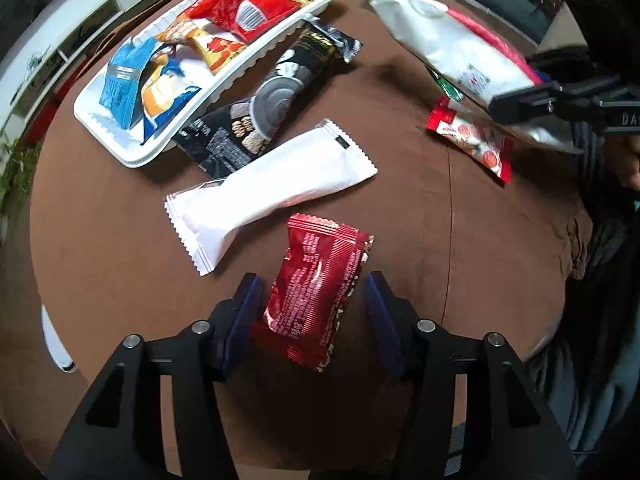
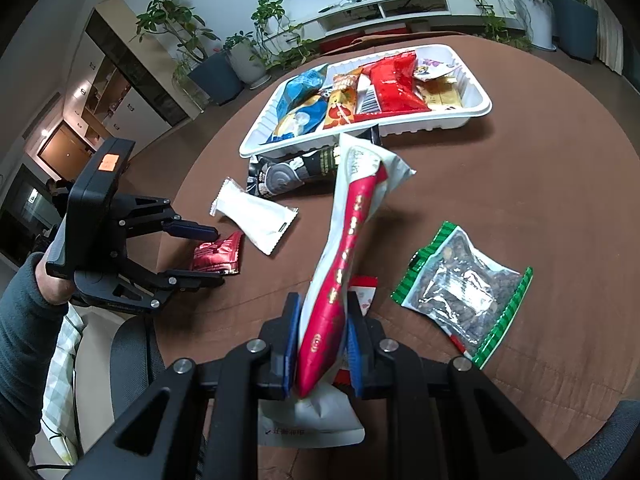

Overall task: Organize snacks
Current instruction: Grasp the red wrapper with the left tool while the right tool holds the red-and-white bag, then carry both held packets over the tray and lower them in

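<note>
Pick-up step: left tool [image 1: 314, 300] parted astride dark red packet [image 1: 316, 296] on worktop [image 1: 420, 260], pads not yet pressing; right tool [image 2: 322, 344] clenched on red-and-white pouch [image 2: 352, 240]; next, probably squeeze, lift, carry to white tray [image 2: 400, 128]

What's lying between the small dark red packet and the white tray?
Two packets: a plain white packet next to the red packet, then a black packet tucked against the tray. The left wrist view shows it best.

Two downward wrist views, shared tray [image 1: 224, 80]
</note>
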Action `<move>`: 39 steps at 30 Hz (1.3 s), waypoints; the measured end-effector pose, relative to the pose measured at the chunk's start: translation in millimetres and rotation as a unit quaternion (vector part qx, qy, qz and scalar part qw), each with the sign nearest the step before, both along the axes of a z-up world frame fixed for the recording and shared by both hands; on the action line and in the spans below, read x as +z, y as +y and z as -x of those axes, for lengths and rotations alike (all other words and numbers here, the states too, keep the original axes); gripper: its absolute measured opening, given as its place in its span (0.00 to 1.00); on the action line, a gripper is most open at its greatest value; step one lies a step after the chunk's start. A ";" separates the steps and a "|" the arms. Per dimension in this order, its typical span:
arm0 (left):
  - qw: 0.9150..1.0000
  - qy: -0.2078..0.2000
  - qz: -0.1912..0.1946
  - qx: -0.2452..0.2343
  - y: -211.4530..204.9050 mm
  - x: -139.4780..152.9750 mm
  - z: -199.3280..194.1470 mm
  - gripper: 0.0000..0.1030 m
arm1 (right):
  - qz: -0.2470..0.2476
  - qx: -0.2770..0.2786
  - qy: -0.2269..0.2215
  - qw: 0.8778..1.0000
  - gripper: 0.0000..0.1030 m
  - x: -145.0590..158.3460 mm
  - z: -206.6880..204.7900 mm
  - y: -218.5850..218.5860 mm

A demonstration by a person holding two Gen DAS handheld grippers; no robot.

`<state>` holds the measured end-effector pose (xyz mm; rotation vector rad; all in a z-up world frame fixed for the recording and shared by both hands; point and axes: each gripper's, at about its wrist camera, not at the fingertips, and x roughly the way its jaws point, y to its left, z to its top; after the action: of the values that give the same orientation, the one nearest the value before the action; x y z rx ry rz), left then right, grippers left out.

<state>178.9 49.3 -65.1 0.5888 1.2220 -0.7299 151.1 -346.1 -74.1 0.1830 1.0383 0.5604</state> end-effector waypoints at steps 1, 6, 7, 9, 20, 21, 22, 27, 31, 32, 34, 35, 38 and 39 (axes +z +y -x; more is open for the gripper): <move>1.000 0.006 -0.001 0.002 -1.3 -0.1 -0.5 0.46 | 0.000 0.000 0.000 1.000 0.22 0.3 0.7 0.4; 0.999 0.047 -0.021 0.019 -5.1 -0.6 -10.9 0.38 | -0.005 0.003 -0.001 1.000 0.22 2.8 4.1 2.7; 0.998 0.052 -0.026 0.023 -7.1 -0.2 -12.1 0.36 | -0.006 0.003 -0.003 1.000 0.22 3.9 5.1 3.0; 0.998 0.051 -0.038 0.027 -12.8 1.3 -9.8 0.27 | -0.009 0.002 -0.004 1.000 0.22 6.5 6.2 3.1; 0.995 0.050 -0.008 0.086 -4.0 10.7 14.7 0.20 | -0.025 -0.001 -0.018 1.000 0.22 13.7 10.5 -3.8; 0.994 0.052 0.005 0.094 -0.9 12.2 16.4 0.20 | -0.027 -0.003 -0.021 0.999 0.22 15.1 10.3 -5.2; 0.993 0.055 0.017 0.100 2.1 15.0 22.3 0.20 | -0.028 -0.004 -0.022 0.999 0.22 15.2 9.3 -6.3; 0.984 0.061 0.092 0.142 18.6 27.8 35.7 0.20 | -0.031 -0.010 -0.026 0.999 0.22 16.6 8.8 -11.5; 0.967 0.074 0.167 0.175 25.1 37.6 46.5 0.20 | -0.034 -0.011 -0.027 0.999 0.22 17.3 6.8 -14.4; 0.963 0.077 0.184 0.182 23.3 40.3 47.4 0.20 | -0.035 -0.011 -0.028 0.999 0.22 17.8 6.2 -15.4; 0.955 0.079 0.212 0.193 23.6 38.5 53.6 0.20 | -0.034 -0.011 -0.029 0.999 0.22 18.3 7.5 -16.3; 0.950 0.081 0.227 0.197 22.8 37.9 56.8 0.20 | -0.034 -0.011 -0.028 0.999 0.22 18.3 7.5 -16.4; 0.935 0.085 0.270 0.211 18.6 35.1 61.2 0.20 | -0.036 -0.014 -0.025 0.999 0.22 18.4 5.8 -19.3; 0.930 0.088 0.284 0.215 14.4 35.9 59.3 0.20 | -0.037 -0.016 -0.023 0.999 0.22 18.4 3.5 -21.7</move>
<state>119.5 63.7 -29.3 -0.2257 1.1747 -0.7231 147.6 -367.8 -55.7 0.2510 0.9687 0.5717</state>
